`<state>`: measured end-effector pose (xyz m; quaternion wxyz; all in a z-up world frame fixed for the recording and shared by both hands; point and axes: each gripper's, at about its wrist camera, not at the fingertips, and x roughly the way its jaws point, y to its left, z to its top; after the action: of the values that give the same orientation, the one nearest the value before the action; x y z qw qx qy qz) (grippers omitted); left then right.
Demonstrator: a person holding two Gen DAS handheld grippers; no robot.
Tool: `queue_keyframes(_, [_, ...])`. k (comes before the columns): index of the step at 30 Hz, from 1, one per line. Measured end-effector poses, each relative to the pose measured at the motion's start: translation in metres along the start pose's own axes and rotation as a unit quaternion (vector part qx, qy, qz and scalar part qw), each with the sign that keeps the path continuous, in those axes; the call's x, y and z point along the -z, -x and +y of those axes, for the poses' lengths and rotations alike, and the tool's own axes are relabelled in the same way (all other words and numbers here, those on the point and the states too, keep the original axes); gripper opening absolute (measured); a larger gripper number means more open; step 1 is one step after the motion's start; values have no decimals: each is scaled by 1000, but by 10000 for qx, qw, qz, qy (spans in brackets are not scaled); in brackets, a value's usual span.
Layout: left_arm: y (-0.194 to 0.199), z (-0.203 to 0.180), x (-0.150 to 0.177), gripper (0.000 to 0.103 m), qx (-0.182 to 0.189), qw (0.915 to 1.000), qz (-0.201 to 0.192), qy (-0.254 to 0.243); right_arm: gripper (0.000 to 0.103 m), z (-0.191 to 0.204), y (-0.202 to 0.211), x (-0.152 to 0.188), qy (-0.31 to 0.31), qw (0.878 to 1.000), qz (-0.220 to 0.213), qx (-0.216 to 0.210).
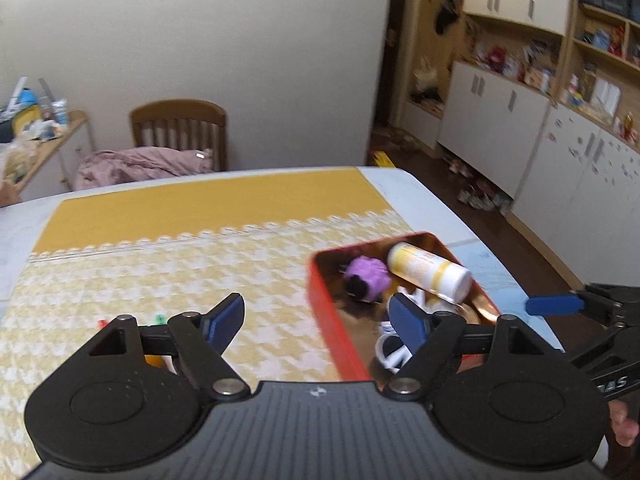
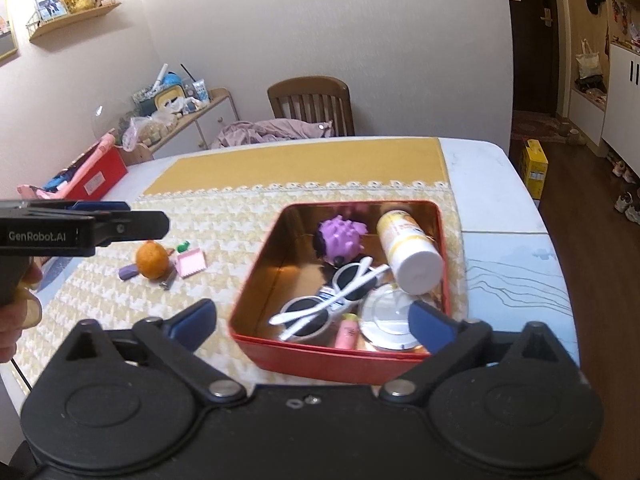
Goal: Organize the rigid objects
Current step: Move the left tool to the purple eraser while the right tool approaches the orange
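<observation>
A red tin box (image 2: 320, 362) (image 1: 320, 304) stands on the patterned table mat. It holds a purple spiky toy (image 2: 342, 238) (image 1: 368, 276), a white and yellow bottle (image 2: 408, 250) (image 1: 428, 268), white sunglasses (image 2: 332, 300), a pink tube (image 2: 347, 332) and a round silver tin (image 2: 388, 320). My right gripper (image 2: 312, 320) is open and empty over the box's near edge. My left gripper (image 1: 316, 316) is open and empty, above the box's left wall. Left of the box lie an orange fruit (image 2: 151, 264), a pink comb-like piece (image 2: 191, 263), a purple piece (image 2: 128, 272) and a green piece (image 2: 183, 245).
A wooden chair (image 2: 310, 104) with a pink cloth stands behind the table. A red box (image 2: 96, 180) sits at the table's left edge. Cabinets and shelves (image 1: 520, 100) line the right side of the room. The table's right edge (image 2: 556, 240) drops to the floor.
</observation>
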<state>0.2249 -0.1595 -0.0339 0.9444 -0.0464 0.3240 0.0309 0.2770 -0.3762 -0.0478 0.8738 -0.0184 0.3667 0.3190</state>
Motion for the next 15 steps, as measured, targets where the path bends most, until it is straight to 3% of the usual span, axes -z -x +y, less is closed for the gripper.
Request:
queue_keyframes(7, [27, 58, 12, 85, -406, 9980, -252, 414, 103, 29, -2, -2, -5, 9999, -39, -97])
queue_keyframes(15, [41, 136, 28, 86, -705, 9952, -151, 661, 103, 74, -20, -4, -41, 9999, 47, -90])
